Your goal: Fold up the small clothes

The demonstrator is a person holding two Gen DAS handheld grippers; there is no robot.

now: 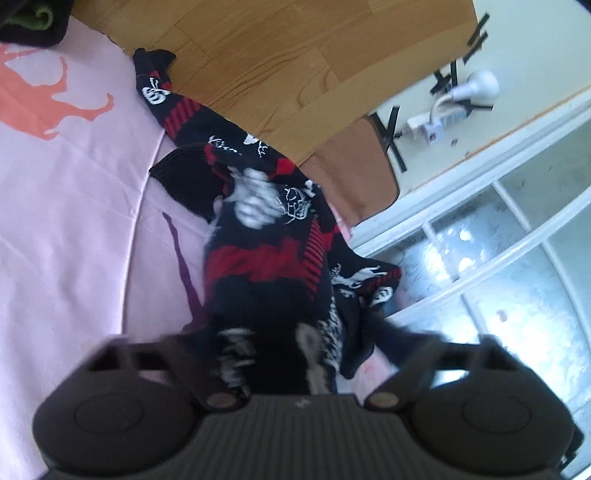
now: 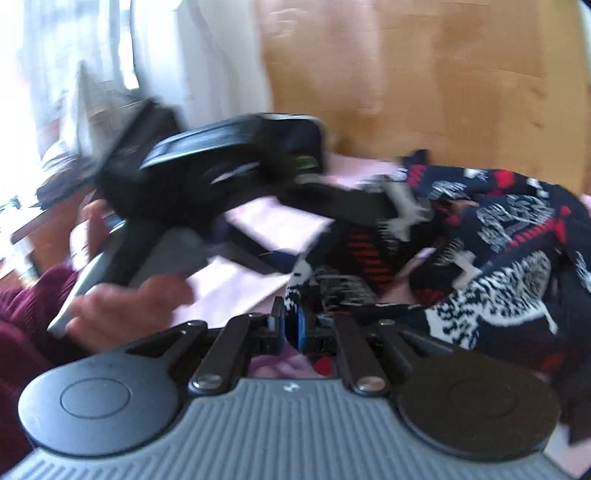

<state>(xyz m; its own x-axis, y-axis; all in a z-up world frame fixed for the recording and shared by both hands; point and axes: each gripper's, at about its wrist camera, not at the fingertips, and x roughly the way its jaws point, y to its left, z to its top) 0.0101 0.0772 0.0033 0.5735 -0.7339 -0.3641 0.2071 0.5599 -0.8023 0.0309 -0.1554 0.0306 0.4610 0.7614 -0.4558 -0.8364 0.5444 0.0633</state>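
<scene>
A black, red and white patterned knit garment (image 1: 266, 236) lies bunched on the pink sheet (image 1: 74, 206), one sleeve stretched toward the wooden headboard. In the left wrist view the cloth covers my left gripper (image 1: 291, 354); its fingers are hidden under the fabric and the frame is blurred. In the right wrist view my right gripper (image 2: 291, 325) has its blue pads pressed together on an edge of the same garment (image 2: 498, 251). The left gripper (image 2: 391, 206), held by a hand (image 2: 129, 302), reaches into the garment from the left.
A wooden headboard (image 1: 280, 55) borders the bed. A brown cushion (image 1: 354, 166), a white window frame (image 1: 480, 236) and a taped power strip (image 1: 439, 118) lie to the right. Dark clothes (image 1: 26, 22) sit at the top left. A maroon sleeve (image 2: 22, 306) is at left.
</scene>
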